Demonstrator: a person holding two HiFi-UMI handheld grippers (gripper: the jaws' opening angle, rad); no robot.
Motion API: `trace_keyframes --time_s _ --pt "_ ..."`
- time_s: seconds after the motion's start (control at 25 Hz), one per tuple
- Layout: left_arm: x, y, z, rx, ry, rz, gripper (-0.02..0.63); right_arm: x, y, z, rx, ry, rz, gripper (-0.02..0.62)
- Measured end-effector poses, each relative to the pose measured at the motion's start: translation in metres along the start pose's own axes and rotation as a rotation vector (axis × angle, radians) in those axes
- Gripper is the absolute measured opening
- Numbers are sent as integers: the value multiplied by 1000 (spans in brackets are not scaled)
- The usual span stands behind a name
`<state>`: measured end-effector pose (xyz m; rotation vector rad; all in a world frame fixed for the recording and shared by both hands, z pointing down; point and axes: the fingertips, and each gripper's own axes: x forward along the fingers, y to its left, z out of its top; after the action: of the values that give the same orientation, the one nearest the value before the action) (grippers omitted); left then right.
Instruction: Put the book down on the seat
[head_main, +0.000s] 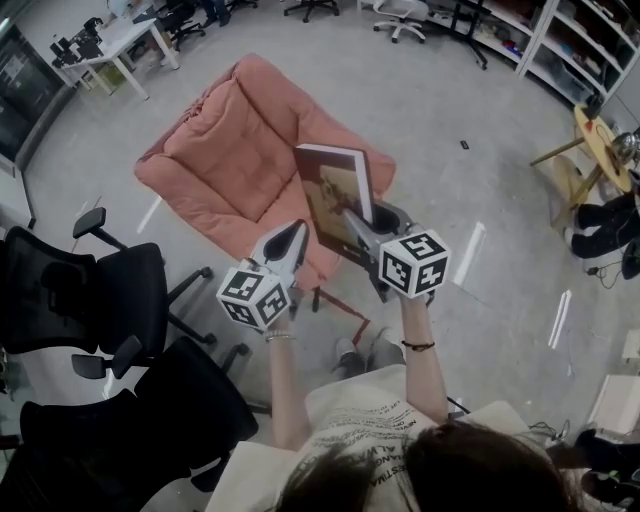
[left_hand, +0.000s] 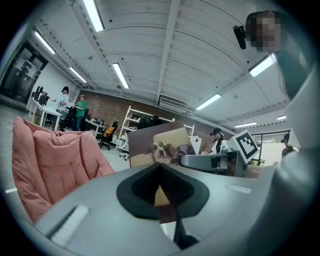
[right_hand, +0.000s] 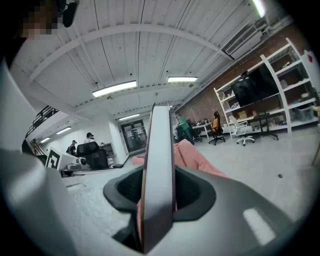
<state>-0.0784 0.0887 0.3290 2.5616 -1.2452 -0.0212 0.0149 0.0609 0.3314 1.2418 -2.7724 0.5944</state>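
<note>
while the right tool has its jaws closed on the near edge of the book, the book stands upright above the near right part of the pink seat. the left tool, just left of the book, has its jaws together and holds nothing.
</note>
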Motion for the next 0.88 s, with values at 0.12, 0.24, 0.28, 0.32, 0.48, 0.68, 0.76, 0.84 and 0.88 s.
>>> trace_keyframes --time_s 0.12,0.24,0.28,0.32,0.48,0.68,0.76,0.84,0.88 --pt "12 5 1 -2 6 12 -8 9 -13 1 1 20 2 149" --pt "27 14 2 -4 11 29 -8 22 -29 6 9 28 14 149" --pt "32 20 3 -7 12 39 -8 28 -35 8 9 31 21 149" --pt "38 26 4 -13 11 53 -8 35 -40 10 6 38 30 149" --pt "67 47 8 -35 2 114 -8 65 -71 23 -8 71 73 149" --pt "108 62 16 -45 -25 183 -8 96 -107 43 -40 110 143 149" --pt "122 69 21 -51 -41 215 -8 107 -120 51 -51 125 169 149" --pt "135 74 25 -61 -58 246 -8 118 -132 59 -69 139 197 149" --pt "141 76 27 -66 -66 263 -8 122 -137 63 -79 147 212 149"
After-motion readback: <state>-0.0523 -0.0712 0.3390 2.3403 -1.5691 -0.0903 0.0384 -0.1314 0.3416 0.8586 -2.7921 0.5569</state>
